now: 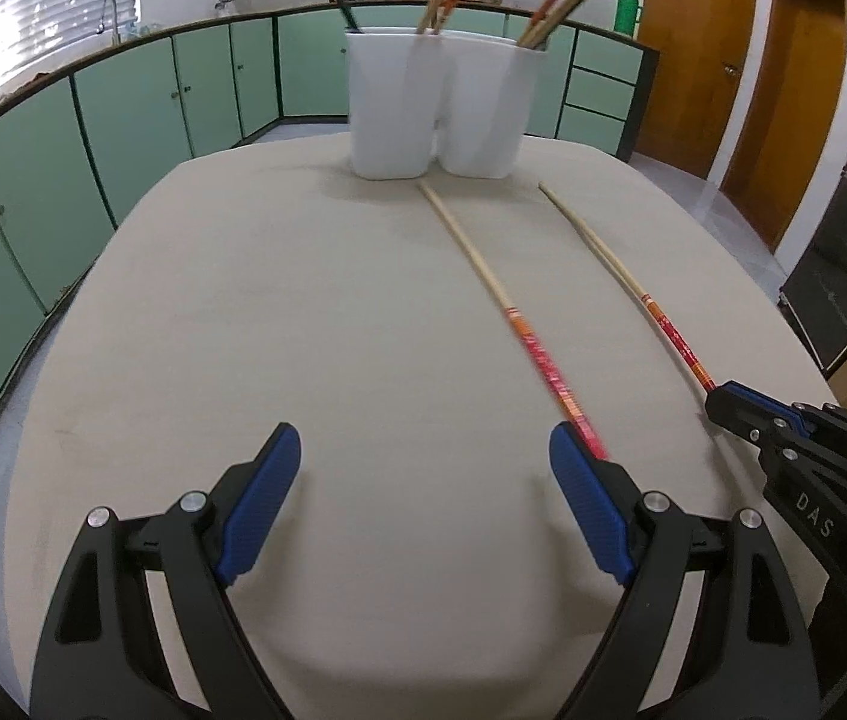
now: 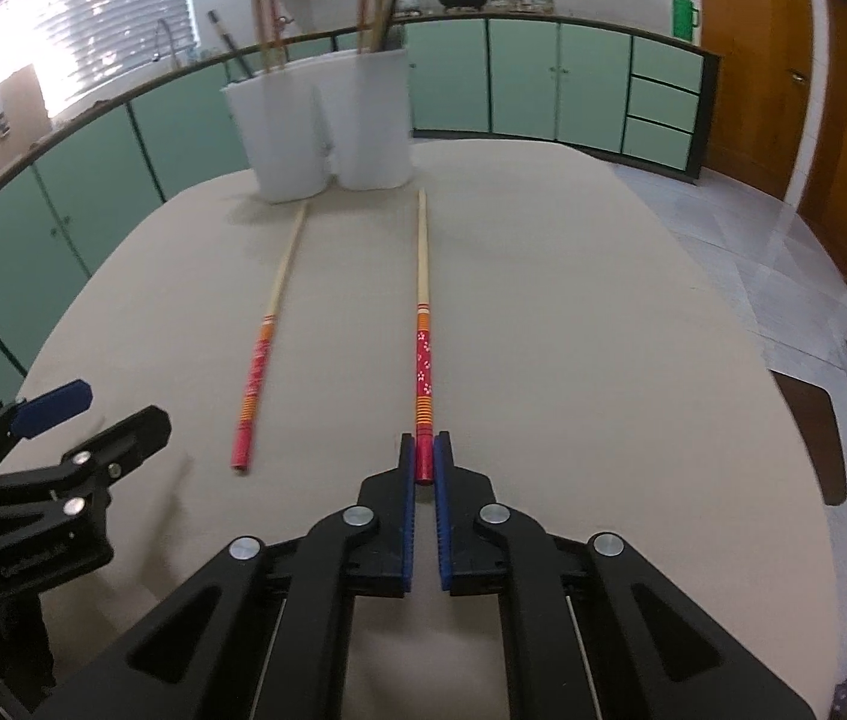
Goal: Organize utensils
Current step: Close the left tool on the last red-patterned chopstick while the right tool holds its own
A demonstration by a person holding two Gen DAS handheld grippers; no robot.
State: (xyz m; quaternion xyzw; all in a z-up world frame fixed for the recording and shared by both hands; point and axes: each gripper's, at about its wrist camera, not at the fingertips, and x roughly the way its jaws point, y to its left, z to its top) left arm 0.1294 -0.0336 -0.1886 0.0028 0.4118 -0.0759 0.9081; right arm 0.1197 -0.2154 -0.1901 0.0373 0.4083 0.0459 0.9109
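Two red-handled wooden chopsticks lie on the beige table. My right gripper point(image 2: 423, 456) is shut on the red end of the right chopstick point(image 2: 422, 324), which also shows in the left wrist view point(image 1: 621, 282). The left chopstick point(image 1: 501, 300) lies free, its red end just outside my left gripper's right fingertip point(image 1: 567, 450); it shows in the right wrist view too point(image 2: 270, 324). My left gripper point(image 1: 426, 450) is open and empty. A white holder point(image 1: 441, 102) with several chopsticks stands at the table's far side, also in the right wrist view point(image 2: 327, 126).
The beige table point(image 1: 243, 330) has rounded edges. Green cabinets point(image 1: 123, 114) run behind and to the left. Wooden doors point(image 1: 741, 60) stand at the right. A green bottle point(image 1: 624, 11) and pots sit on the far counter.
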